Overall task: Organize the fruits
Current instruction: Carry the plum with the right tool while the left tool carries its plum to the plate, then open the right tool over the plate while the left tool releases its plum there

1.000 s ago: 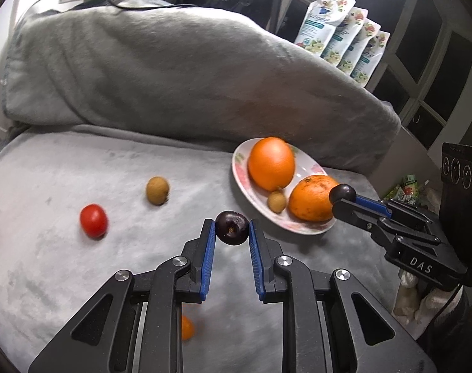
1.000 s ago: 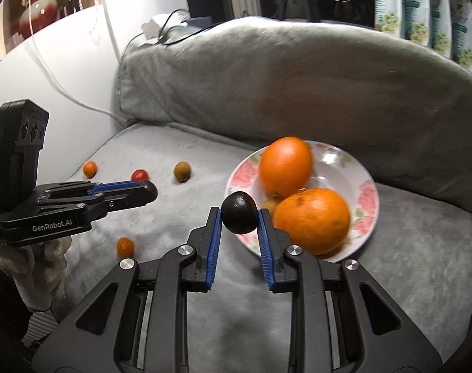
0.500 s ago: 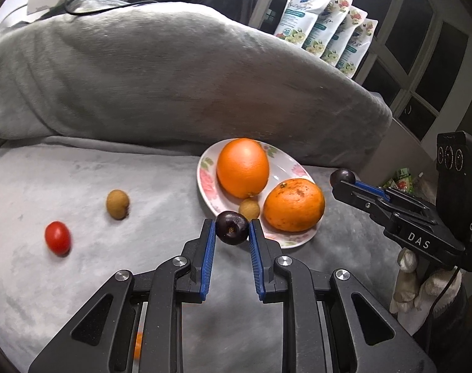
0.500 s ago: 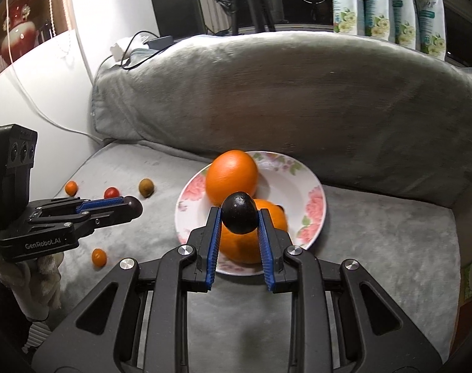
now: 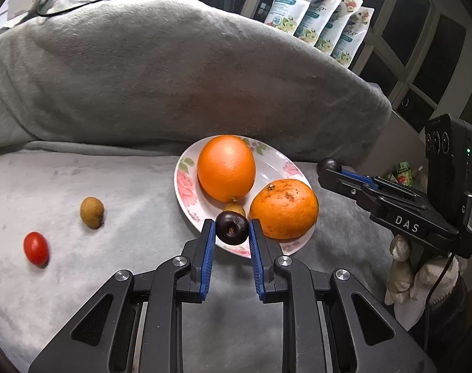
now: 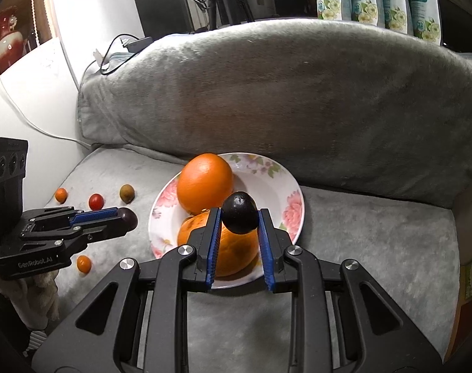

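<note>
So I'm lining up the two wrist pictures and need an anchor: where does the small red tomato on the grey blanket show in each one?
Left wrist view: the red tomato lies at the lower left on the blanket, left of the brown fruit.
Right wrist view: the red tomato sits at mid-left, between a small orange fruit and the brown fruit.
Shared landmark: the floral plate holding two oranges.

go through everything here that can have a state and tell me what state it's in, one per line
left gripper: shut on a dark plum
right gripper: shut on a second dark plum
floral plate: holding two oranges and a small brown fruit
smooth orange: on plate
rough orange: on plate
cherry tomato: loose on blanket
brown fruit: loose on blanket
</note>
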The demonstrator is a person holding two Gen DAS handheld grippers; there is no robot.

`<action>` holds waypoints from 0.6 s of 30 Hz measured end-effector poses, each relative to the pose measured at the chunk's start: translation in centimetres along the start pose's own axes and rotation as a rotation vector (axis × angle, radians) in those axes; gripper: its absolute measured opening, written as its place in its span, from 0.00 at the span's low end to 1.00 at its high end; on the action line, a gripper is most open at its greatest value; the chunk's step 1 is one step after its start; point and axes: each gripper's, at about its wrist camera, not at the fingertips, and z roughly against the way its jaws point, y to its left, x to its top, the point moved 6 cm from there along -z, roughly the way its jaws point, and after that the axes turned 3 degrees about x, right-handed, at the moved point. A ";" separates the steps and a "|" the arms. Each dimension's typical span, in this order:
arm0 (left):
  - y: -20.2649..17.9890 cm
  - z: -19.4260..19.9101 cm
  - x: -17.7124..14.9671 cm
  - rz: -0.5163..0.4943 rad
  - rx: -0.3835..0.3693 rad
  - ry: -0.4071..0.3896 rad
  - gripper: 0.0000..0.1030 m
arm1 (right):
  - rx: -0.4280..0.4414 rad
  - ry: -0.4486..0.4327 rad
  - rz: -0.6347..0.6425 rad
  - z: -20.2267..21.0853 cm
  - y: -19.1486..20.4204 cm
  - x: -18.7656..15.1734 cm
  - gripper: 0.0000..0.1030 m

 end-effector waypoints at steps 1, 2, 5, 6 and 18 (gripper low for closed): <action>-0.1 -0.1 0.1 -0.002 0.000 0.002 0.20 | 0.001 0.001 -0.002 -0.1 -0.1 0.0 0.24; -0.1 -0.2 0.1 -0.004 0.000 0.004 0.20 | 0.002 0.004 -0.005 -0.3 -0.2 0.0 0.24; -0.3 -0.6 0.1 -0.011 0.003 0.008 0.20 | 0.003 0.011 -0.012 -0.8 -0.7 0.2 0.24; -0.4 -0.7 0.2 -0.014 0.004 0.009 0.20 | 0.004 0.013 -0.017 -1.0 -0.9 0.2 0.24; -0.4 -1.5 0.3 -0.016 -0.001 0.020 0.20 | 0.017 0.037 -0.054 -2.7 -2.5 0.9 0.24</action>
